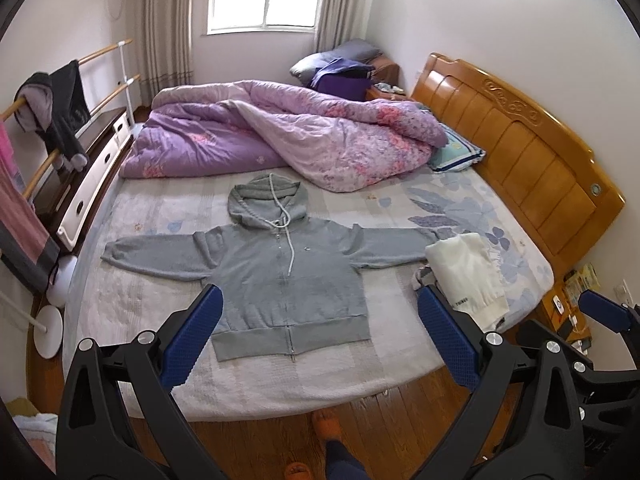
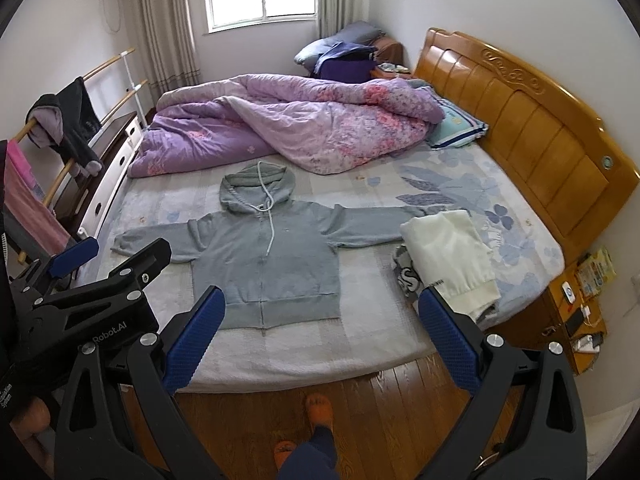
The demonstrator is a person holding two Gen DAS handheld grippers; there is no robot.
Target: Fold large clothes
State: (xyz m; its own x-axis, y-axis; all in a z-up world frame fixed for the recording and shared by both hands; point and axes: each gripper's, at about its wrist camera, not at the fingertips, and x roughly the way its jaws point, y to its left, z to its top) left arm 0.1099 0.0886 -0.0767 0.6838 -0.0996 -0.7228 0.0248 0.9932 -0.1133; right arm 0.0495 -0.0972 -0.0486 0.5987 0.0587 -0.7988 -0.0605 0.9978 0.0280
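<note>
— On the bed [image 1: 360,384], ahead of both tools, where does the hoodie [image 1: 280,280] lie?

— Flat on the near half, front up and zipped, sleeves spread sideways so its long axis runs left to right; hem toward us, hood away.

— And the left tool [image 1: 318,344]?

— Fingers well apart, empty, held above the floor short of the bed edge. From its camera the hem sits just inside its left finger, so I'd judge it nearer the left sleeve.

— The right tool [image 2: 320,344]?

— Also spread wide, gripping nothing, nearer the right sleeve, whose cuff runs under the folded white garment [image 2: 448,256].

— Its look?

— Grey, soft, smooth, white drawcord trailing down the chest.
</note>
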